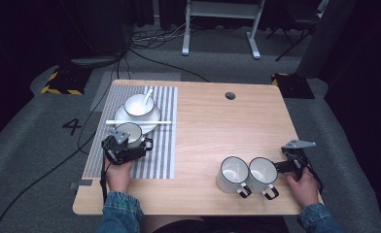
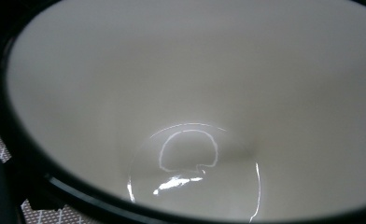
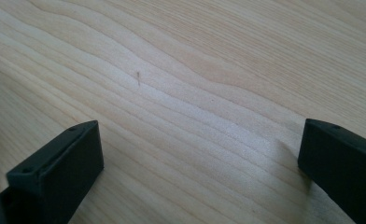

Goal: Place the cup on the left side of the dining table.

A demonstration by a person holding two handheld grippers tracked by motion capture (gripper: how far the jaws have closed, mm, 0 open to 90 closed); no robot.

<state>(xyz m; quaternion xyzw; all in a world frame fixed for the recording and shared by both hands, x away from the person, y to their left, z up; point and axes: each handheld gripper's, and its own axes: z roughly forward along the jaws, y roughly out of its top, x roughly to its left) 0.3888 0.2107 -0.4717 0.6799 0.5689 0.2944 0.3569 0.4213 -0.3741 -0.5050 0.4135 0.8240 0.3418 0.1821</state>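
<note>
Dark studio floor, cables trailing across it, and at centre a pale wooden table (image 1: 213, 126) with a striped placemat (image 1: 162, 145) laid on its left side. On that mat, near its front, stands a white mug with a dark rim (image 1: 129, 132), and the left gripper (image 1: 123, 148) is right up against it, held by the person's left hand (image 1: 118, 174). From the left gripper view the camera looks straight down into the mug's glossy white interior (image 2: 190, 116), dark rim curving round the edge, a scrap of the placemat (image 2: 41, 217) at the bottom left corner. Whether the jaws are clamped on the mug or merely sitting beside it, I cannot tell.

Just behind that mug sits a white plate (image 1: 152, 121) carrying a white bowl (image 1: 139, 105), a white spoon (image 1: 147, 96) leaning in the bowl. A pair of white chopsticks (image 1: 138, 122) lies across the plate's front edge.

Over to the right front of the table, two more white mugs (image 1: 247, 174) stand side by side, touching or nearly so, handles pointing toward the person. The right gripper (image 1: 282, 167) sits just beside the right-hand mug, in the right hand (image 1: 303, 187). In the right gripper view its two black jaws are spread wide apart, with bare wood grain (image 3: 195, 93) between them.
</note>
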